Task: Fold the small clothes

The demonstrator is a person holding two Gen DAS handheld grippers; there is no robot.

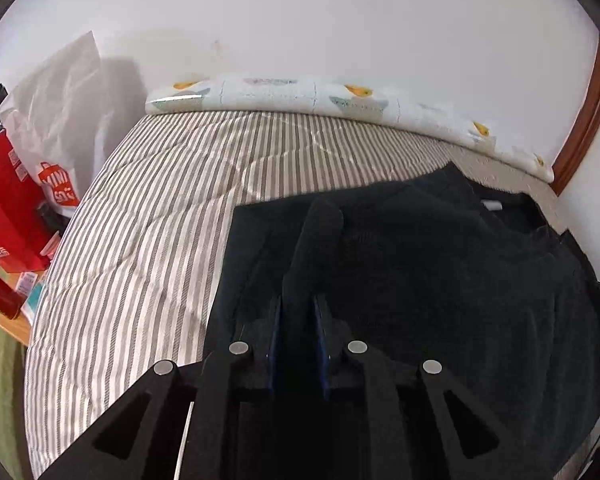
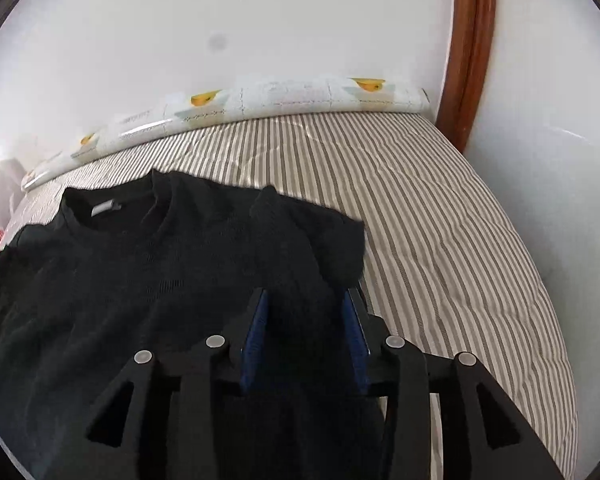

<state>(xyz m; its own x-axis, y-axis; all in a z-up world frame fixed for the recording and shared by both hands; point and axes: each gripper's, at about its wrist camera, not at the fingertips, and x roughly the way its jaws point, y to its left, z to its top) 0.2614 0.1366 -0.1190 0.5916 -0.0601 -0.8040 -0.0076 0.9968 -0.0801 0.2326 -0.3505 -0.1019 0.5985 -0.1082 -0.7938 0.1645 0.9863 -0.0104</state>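
A black knit top [image 1: 440,264] lies on the striped bed cover [image 1: 148,216], its collar and white label toward the wall. My left gripper [image 1: 298,304] is shut on a fold of the top's left side, and the pinched cloth stands up between the blue pads. In the right wrist view the same top [image 2: 120,272] fills the left half. My right gripper [image 2: 306,300] has its jaws apart around a bunch of the top's right sleeve, with cloth between the blue pads [image 2: 256,332]; I cannot tell if they press it.
A patterned white bolster [image 1: 324,98] runs along the wall at the bed's far edge. Red boxes [image 1: 4,204] and a white shopping bag [image 1: 56,120] stand left of the bed. A brown wooden frame [image 2: 470,48] stands at the right. Bare striped cover [image 2: 440,216] lies right of the top.
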